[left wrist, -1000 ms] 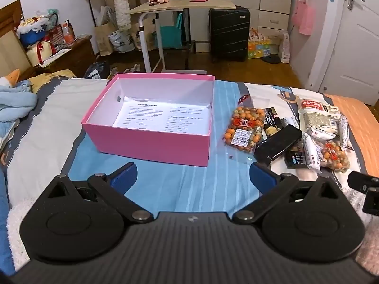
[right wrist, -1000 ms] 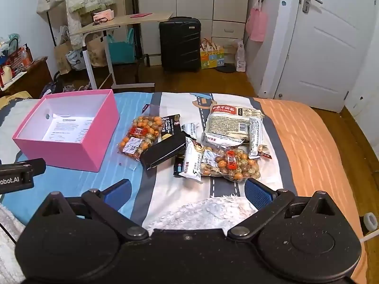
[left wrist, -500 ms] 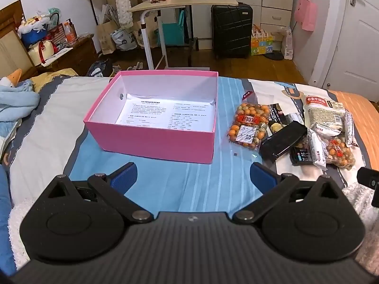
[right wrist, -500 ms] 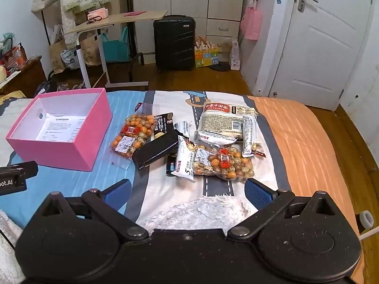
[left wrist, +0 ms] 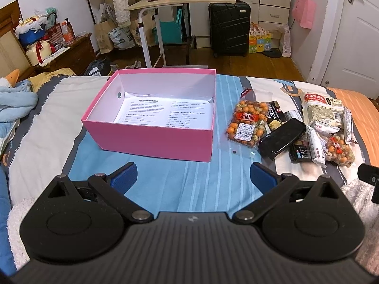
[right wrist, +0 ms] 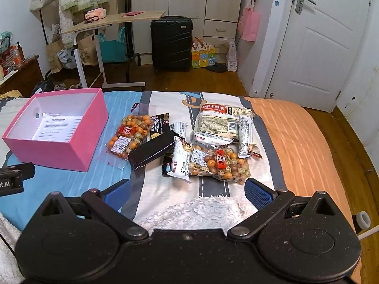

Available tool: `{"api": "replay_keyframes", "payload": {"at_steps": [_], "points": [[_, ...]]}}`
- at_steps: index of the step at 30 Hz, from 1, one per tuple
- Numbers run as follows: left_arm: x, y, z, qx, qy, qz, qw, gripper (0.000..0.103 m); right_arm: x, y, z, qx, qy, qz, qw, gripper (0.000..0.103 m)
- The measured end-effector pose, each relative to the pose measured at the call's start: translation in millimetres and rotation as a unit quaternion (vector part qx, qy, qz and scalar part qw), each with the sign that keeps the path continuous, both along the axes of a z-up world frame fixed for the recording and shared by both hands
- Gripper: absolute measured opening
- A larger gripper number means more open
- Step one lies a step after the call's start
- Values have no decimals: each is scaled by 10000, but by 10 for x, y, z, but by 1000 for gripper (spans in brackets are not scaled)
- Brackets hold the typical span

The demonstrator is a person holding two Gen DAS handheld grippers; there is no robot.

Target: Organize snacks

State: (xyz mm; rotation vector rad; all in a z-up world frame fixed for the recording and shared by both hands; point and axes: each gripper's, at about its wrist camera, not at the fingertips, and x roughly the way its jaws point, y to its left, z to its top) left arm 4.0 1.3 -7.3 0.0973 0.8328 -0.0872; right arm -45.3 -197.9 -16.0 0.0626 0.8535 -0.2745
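Observation:
An open pink box (left wrist: pixel 151 139) (right wrist: pixel 61 151) with a printed sheet inside sits on the bed. To its right lies a heap of snacks: a bag of orange and green coated nuts (left wrist: pixel 246 124) (right wrist: pixel 129 135), a black packet (left wrist: pixel 281 138) (right wrist: pixel 151 152), a second nut bag (right wrist: pixel 220 164), a white noodle pack (right wrist: pixel 223 122) (left wrist: pixel 323 112) and small white sachets (right wrist: pixel 181 161). My left gripper (left wrist: pixel 193 177) stands open just in front of the box, empty. My right gripper (right wrist: pixel 187 190) is open and empty, short of the snack heap.
The bed (right wrist: pixel 296 146) has striped blue, white and orange covers; a white fluffy blanket (right wrist: pixel 201 209) lies at its near edge. Beyond the bed stand a rolling desk (left wrist: pixel 180 0), a black suitcase (right wrist: pixel 171 43) and a white door (right wrist: pixel 315 45).
Both views have drawn slightly nearer and shifted; the box and snacks sit a little lower and larger in view. Nothing on the bed has moved, and both grippers stay open.

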Motion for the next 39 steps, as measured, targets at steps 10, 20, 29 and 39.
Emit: {"api": "replay_keyframes", "payload": {"at_steps": [10, 20, 29, 39], "points": [[-5, -26, -11, -9, 17, -30, 10000, 103, 5, -6, -9, -16, 8, -24, 10000, 103], [-4, -37, -18, -11, 18, -24, 10000, 103, 8, 3, -13, -96, 10, -53, 9999, 103], [-31, -74, -30, -41, 99, -135, 9999, 103, 8, -11, -45, -126, 35, -96, 9999, 103], [-40, -82, -35, -40, 113, -155, 9998, 103, 12, -16, -59, -138, 35, -113, 9998, 103]]}}
